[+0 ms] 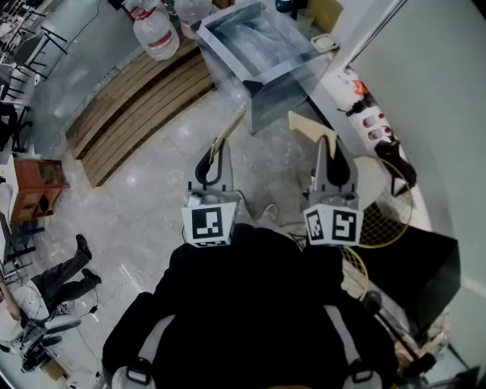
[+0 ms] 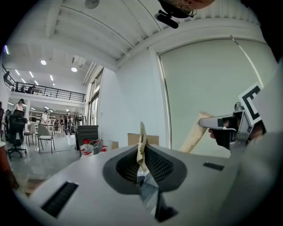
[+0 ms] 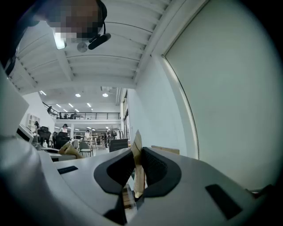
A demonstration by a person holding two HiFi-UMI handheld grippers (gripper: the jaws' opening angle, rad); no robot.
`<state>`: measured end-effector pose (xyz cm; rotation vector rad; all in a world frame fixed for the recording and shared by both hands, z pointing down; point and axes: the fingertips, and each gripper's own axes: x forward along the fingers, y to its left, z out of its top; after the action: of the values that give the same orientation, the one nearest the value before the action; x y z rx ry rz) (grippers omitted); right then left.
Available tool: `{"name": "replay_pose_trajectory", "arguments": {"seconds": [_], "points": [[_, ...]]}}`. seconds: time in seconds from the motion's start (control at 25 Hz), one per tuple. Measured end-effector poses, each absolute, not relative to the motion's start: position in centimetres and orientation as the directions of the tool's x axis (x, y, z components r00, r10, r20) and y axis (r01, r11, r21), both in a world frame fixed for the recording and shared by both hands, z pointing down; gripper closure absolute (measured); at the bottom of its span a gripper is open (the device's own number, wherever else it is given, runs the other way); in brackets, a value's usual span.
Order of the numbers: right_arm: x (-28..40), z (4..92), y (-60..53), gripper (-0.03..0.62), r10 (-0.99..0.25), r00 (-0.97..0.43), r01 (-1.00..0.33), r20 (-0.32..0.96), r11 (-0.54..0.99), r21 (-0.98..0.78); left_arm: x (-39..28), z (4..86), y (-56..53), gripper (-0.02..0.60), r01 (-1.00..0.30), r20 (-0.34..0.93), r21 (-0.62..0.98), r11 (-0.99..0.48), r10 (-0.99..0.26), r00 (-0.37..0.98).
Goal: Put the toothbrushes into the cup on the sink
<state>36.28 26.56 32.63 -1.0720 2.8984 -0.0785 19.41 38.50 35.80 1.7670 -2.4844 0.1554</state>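
Both grippers are raised in front of the person's dark top, each with a pale wooden toothbrush in it. My left gripper (image 1: 216, 154) is shut on a thin toothbrush (image 1: 230, 127) that sticks up beyond the jaws; its edge stands between the pads (image 2: 142, 148). My right gripper (image 1: 332, 150) is shut on a wider toothbrush (image 1: 307, 126), pinched upright between the black pads (image 3: 137, 152). In the left gripper view the right gripper (image 2: 233, 128) and its toothbrush (image 2: 195, 134) show at the right. The steel sink (image 1: 228, 57) lies far ahead at the top. A small pale cup (image 1: 305, 18) stands behind it.
Large water bottles (image 1: 156, 32) stand left of the sink, beside a stack of wooden planks (image 1: 133, 106). A white wall runs along the right, with a racket (image 1: 389, 216) on the floor by it. A wooden stool (image 1: 35, 187) and a person's legs (image 1: 67, 275) are at the left.
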Motion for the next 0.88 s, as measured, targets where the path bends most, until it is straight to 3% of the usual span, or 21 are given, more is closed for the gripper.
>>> {"name": "replay_pose_trajectory", "arguments": {"seconds": [0.88], "points": [[28.1,33.4,26.3,0.551,-0.677,-0.736,-0.675,-0.01,0.734,-0.073,11.2,36.2,37.9,0.557,-0.967,0.091,-0.007,0.256,-0.963,-0.256]]}}
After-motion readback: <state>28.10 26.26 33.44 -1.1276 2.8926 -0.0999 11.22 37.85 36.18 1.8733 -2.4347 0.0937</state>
